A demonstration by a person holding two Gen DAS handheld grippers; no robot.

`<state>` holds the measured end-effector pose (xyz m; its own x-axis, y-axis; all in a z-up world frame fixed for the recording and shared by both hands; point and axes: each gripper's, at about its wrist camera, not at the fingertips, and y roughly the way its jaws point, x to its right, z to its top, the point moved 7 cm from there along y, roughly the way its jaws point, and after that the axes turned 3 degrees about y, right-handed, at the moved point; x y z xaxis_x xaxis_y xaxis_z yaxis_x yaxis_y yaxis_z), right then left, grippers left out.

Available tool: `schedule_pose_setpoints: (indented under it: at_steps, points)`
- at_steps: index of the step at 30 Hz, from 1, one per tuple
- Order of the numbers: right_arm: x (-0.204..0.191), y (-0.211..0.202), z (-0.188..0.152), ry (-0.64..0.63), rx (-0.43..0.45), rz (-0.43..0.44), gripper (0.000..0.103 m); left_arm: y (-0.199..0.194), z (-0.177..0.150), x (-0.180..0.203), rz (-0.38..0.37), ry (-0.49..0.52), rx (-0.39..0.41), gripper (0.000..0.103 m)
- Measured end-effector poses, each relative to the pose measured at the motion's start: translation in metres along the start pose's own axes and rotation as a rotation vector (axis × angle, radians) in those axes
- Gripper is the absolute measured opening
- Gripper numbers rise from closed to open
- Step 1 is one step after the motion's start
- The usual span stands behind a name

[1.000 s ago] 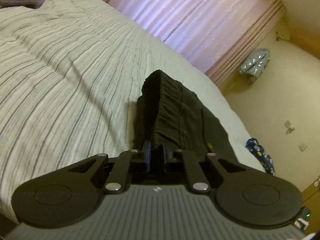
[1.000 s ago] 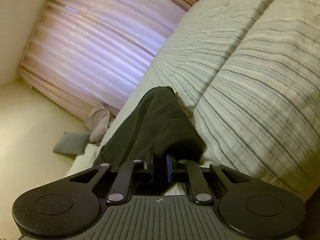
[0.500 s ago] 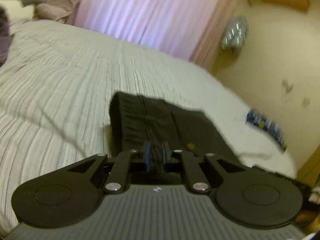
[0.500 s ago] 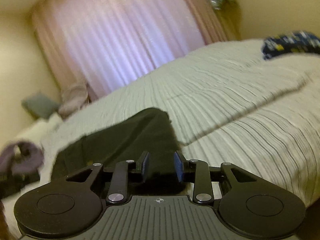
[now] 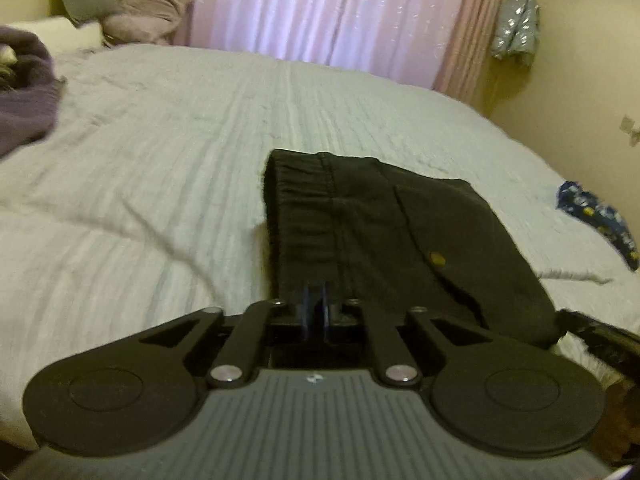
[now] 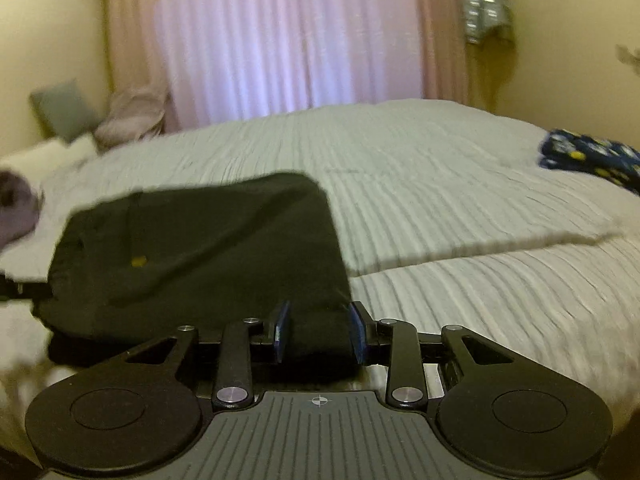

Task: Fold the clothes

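Folded black pants [image 5: 380, 232] with an elastic waistband and a small yellow button lie on the striped white bedspread [image 5: 168, 152]. My left gripper [image 5: 318, 300] is shut on the near edge of the pants by the waistband. In the right wrist view the pants [image 6: 208, 248] lie flat to the left and centre. My right gripper [image 6: 318, 332] is open, its blue-padded fingers [image 6: 282, 332] apart on either side of the near right corner of the pants.
A purple garment [image 5: 24, 96] lies at the bed's left. A dark blue patterned garment [image 6: 588, 156] lies at the bed's right edge. Pillows [image 6: 60, 108] and pink curtains [image 6: 288, 36] are at the back. A silver bag [image 5: 514, 24] hangs on the wall.
Both grippers have swung level and the pants have come down flat on the bed. My right gripper has opened and let go of the cloth. The left stays shut.
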<state>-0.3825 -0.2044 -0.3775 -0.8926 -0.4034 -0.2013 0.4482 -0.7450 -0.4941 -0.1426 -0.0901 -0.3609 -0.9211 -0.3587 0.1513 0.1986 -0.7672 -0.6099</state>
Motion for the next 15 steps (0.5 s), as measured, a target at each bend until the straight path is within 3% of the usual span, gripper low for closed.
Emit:
schedule_pose_setpoints:
  at_steps: [1,3,4,6,15]
  points:
    - [0.0,-0.006,0.0,0.028,-0.005,-0.001,0.033,-0.006,-0.003,0.001,0.015,0.002,-0.013,0.009]
    - [-0.006,-0.014,-0.001,0.052,-0.036,0.009,0.056,-0.015,-0.01,0.006,0.016,0.01,-0.038,0.009]
    - [-0.008,-0.017,-0.003,0.052,-0.046,0.014,0.073,-0.02,-0.013,0.009,0.022,0.017,-0.044,0.013]
    - [-0.014,-0.026,-0.005,0.028,-0.042,0.011,0.074,-0.028,-0.018,0.014,0.041,0.034,-0.053,0.021]
    - [-0.026,-0.059,0.002,0.037,-0.049,-0.006,0.074,-0.071,-0.028,0.025,0.073,0.059,-0.043,0.032]
